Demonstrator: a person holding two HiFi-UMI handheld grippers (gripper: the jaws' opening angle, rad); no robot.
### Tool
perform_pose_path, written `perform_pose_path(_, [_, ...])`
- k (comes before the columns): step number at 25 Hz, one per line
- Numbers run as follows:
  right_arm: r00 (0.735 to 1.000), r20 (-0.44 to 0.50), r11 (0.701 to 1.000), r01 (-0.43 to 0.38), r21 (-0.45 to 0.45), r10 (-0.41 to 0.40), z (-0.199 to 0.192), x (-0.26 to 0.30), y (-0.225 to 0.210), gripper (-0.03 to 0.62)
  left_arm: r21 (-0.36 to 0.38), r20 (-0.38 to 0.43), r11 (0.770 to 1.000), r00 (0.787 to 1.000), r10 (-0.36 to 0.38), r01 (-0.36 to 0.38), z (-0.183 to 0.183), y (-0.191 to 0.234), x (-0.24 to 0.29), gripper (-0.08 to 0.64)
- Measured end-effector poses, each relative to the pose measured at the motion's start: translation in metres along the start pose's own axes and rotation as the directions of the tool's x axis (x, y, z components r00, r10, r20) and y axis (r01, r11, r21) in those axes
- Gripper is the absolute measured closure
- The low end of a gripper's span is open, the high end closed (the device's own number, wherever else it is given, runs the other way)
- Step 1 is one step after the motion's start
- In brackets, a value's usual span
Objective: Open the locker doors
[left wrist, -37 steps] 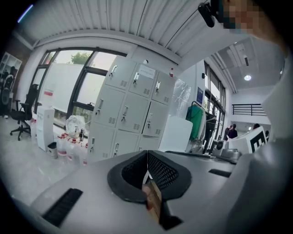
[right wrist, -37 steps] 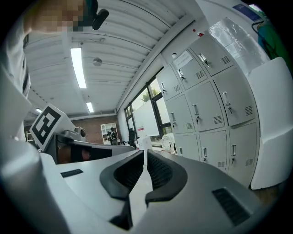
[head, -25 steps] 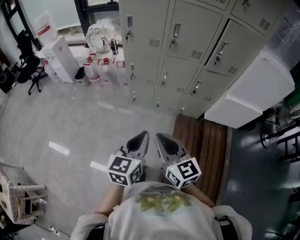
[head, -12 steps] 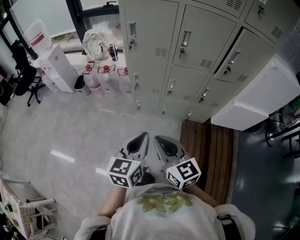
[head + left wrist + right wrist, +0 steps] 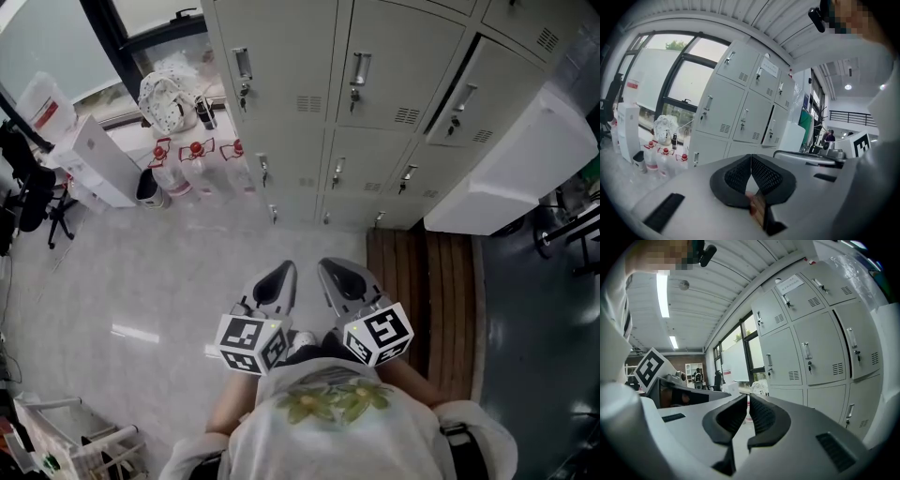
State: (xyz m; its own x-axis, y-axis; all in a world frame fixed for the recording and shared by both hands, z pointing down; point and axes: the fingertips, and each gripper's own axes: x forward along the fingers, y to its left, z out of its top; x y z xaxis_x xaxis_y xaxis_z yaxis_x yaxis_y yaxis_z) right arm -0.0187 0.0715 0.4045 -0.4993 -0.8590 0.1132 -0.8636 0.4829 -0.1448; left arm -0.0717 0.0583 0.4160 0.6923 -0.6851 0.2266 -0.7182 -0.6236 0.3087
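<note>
Lockers fill three columns; left hand-held gripper, right hand-held gripper both closed, empty.

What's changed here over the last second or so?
The person has edged nearer the lockers, which fill more of the head view. Nothing was gripped or released: the left gripper and right gripper stay by the chest, jaws shut and empty. Locker doors look unchanged.

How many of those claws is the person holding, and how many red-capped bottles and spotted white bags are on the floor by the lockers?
Claws: 2 (left claw, right claw)
Red-capped bottles: 3
Spotted white bag: 1
Total: 6
</note>
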Motion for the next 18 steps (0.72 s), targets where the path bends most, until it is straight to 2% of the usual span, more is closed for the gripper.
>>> perform_pose_path(4, [1.0,-0.014,1.0,0.026,0.004,-0.026,-0.004,0.005,-0.009,0.558,-0.013,-0.004,1.0,1.0,-0.018,0.018,0.001,0.007,0.009,0.529])
perform_pose_path(9, [1.0,-0.02,1.0,0.022,0.011,-0.022,-0.005,0.026,-0.018,0.558,-0.017,-0.006,1.0,1.0,-0.021,0.021,0.006,0.02,0.024,0.529])
perform_pose_path(18, [0.999,0.023,0.999,-0.039,-0.009,0.04,0.018,0.092,-0.028,0.558,0.014,0.022,0.999,0.999,0.046,-0.047,0.04,0.073,0.043,0.529])
